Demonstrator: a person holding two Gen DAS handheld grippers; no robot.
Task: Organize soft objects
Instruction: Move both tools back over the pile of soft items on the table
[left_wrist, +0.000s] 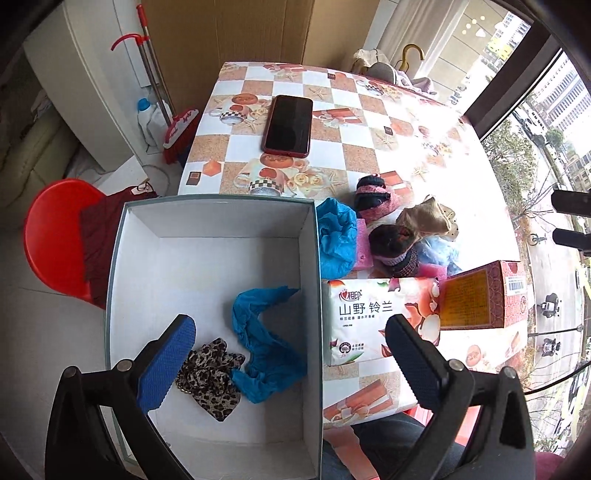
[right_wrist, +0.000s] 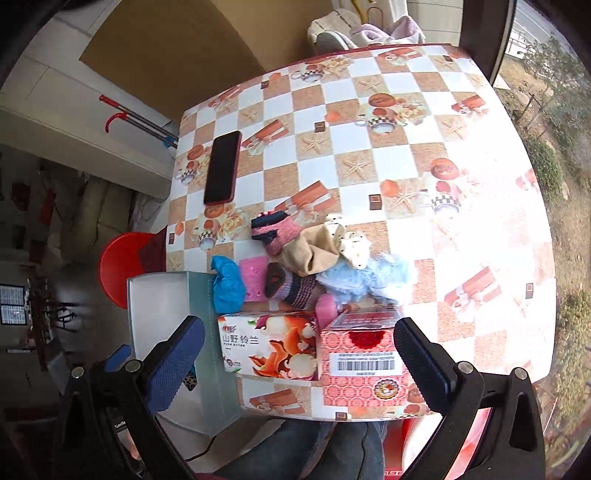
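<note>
A white open box stands at the table's left front edge; it also shows in the right wrist view. Inside lie a blue cloth and a leopard-print cloth. My left gripper is open and empty above the box's right wall. A pile of soft things lies right of the box: a blue cloth, a pink sponge, dark knitted socks, a pink sock, a beige sock, a light blue fluffy piece. My right gripper is open and empty above the front boxes.
A tissue pack and a red patterned carton stand at the table's front edge. A phone in a red case lies at the far left of the checked table. A red stool stands left of the box.
</note>
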